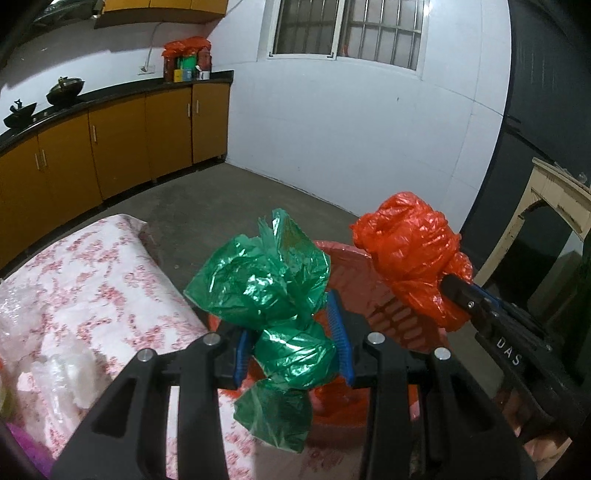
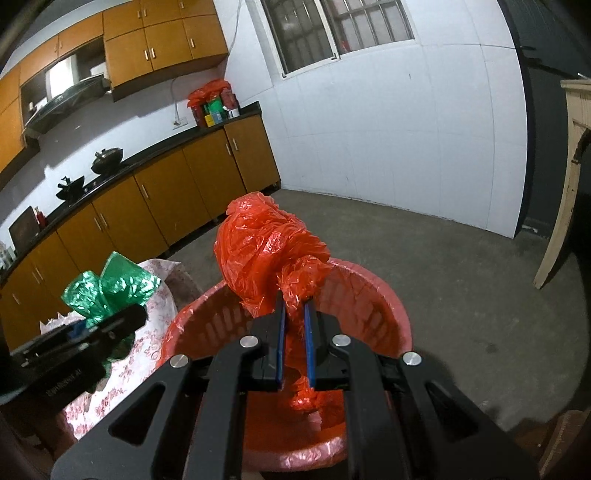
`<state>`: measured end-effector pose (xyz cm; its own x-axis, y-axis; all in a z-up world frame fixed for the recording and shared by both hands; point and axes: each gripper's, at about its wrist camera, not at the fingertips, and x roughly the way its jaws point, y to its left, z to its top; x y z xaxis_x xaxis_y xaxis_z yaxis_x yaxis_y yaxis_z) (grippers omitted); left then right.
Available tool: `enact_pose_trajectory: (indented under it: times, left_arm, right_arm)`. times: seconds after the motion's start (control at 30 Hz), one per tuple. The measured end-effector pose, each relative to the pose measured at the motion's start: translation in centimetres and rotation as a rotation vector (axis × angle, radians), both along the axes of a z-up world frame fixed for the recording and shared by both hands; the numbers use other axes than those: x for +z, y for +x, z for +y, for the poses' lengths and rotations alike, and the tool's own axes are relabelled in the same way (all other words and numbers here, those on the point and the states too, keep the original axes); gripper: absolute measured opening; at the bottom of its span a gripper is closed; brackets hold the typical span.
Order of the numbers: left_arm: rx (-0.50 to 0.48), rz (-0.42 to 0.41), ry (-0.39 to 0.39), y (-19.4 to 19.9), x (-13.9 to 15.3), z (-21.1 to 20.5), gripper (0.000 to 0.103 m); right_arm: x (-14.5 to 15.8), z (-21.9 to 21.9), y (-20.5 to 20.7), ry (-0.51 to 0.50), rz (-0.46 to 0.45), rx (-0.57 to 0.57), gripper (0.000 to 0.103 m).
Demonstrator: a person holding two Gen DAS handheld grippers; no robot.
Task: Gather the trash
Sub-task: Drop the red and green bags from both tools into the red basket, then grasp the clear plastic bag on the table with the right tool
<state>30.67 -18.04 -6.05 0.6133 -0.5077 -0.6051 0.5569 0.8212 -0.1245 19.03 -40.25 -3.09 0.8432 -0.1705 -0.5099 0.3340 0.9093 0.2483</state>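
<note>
Here, red basket (image 2: 373, 291) rim beside table (image 1: 92, 280) edge, open floor (image 2: 461, 266) beyond.

White walls (image 1: 351, 129), barred window (image 1: 347, 29), orange cabinets (image 1: 118, 144), concrete floor (image 2: 461, 277).

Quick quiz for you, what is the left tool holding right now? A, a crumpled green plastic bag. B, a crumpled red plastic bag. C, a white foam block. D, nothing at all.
A: in the left wrist view the left tool has its blue pads pressed on the crumpled green plastic bag, while the red plastic bag sits in the right tool above the red basket.
</note>
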Motion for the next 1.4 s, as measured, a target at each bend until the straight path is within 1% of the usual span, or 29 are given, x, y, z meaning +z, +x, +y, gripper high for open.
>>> enact_pose_trajectory:
  times: [0.1, 0.13, 0.17, 0.2, 0.23, 0.3, 0.33, 0.37, 0.4, 0.43, 0.47, 0.5, 0.6, 0.7, 0.77, 0.9, 1.0, 1.07, 1.17, 1.27, 1.4]
  left_arm:
    - [-0.010, 0.009, -0.002, 0.6, -0.3, -0.8, 0.039]
    - [-0.010, 0.011, -0.003, 0.8, -0.5, -1.0, 0.041]
    - [-0.007, 0.013, -0.003, 1.0, -0.5, -1.2, 0.048]
    - [-0.003, 0.014, -0.003, 1.1, -0.5, -1.1, 0.054]
    - [0.005, 0.016, -0.006, 1.3, -0.7, -1.0, 0.058]
    - [0.017, 0.021, -0.010, 1.5, -0.7, -0.8, 0.063]
    - [0.025, 0.023, -0.010, 1.5, -0.7, -0.7, 0.067]
    - [0.033, 0.025, -0.010, 1.6, -0.7, -0.5, 0.068]
    - [0.044, 0.026, -0.010, 1.5, -0.7, -0.3, 0.072]
    - [0.061, 0.024, -0.010, 1.4, -0.6, 0.2, 0.076]
    - [0.078, 0.019, -0.010, 1.3, -0.5, 0.7, 0.079]
    - [0.102, 0.009, -0.010, 1.0, -0.3, 1.3, 0.083]
    - [0.152, -0.009, -0.005, 0.4, 0.3, 2.6, 0.089]
    - [0.220, -0.024, 0.018, -0.5, 0.9, 4.5, 0.092]
    - [0.261, -0.041, 0.044, -1.2, 1.3, 5.3, 0.093]
    - [0.342, -0.107, 0.112, -3.3, 2.1, 7.5, 0.096]
    - [0.411, -0.155, 0.113, -5.2, 2.9, 10.1, 0.097]
    - [0.442, -0.155, 0.103, -6.1, 3.5, 11.7, 0.097]
    - [0.500, -0.132, 0.081, -7.2, 4.0, 15.0, 0.099]
    - [0.582, -0.098, 0.070, -8.5, 4.1, 18.9, 0.099]
    - [0.707, -0.099, 0.084, -10.6, 3.8, 24.0, 0.099]
  right_arm:
    - [-0.1, -0.2, 0.2, 0.012, -0.012, 0.010, 0.010]
    - [-0.1, -0.4, 0.3, 0.018, -0.018, 0.016, 0.012]
    - [0.0, -0.5, 0.3, 0.023, -0.024, 0.017, 0.016]
    - [-0.1, -0.7, 0.3, 0.025, -0.029, 0.020, 0.024]
    - [-0.1, -0.8, 0.2, 0.022, -0.033, 0.021, 0.029]
    - [-0.1, -1.0, -0.2, 0.018, -0.041, 0.011, 0.046]
    - [-0.1, -1.2, -0.4, 0.017, -0.044, 0.003, 0.049]
    - [-0.1, -1.4, -0.7, 0.017, -0.045, -0.006, 0.056]
    - [-0.1, -1.6, -1.2, 0.010, -0.049, -0.026, 0.066]
    - [-0.1, -1.8, -1.4, 0.003, -0.052, -0.041, 0.073]
    - [0.0, -1.9, -1.8, -0.008, -0.059, -0.060, 0.085]
    - [0.1, -1.9, -2.3, -0.020, -0.069, -0.080, 0.094]
    - [0.3, -2.0, -3.0, -0.051, -0.071, -0.106, 0.099]
    - [0.5, -1.3, -3.3, -0.076, -0.061, -0.105, 0.101]
    - [0.7, -0.3, -3.6, -0.099, -0.057, -0.090, 0.101]
    - [1.5, 1.5, -3.7, -0.123, -0.070, -0.045, 0.101]
    - [2.0, 3.3, -3.8, -0.125, -0.077, 0.001, 0.101]
    - [2.2, 4.5, -3.7, -0.116, -0.079, 0.039, 0.101]
    - [2.4, 6.6, -3.6, -0.101, -0.079, 0.104, 0.101]
    - [2.5, 9.2, -3.6, -0.108, -0.069, 0.179, 0.101]
    - [2.7, 12.8, -3.7, -0.143, -0.060, 0.279, 0.101]
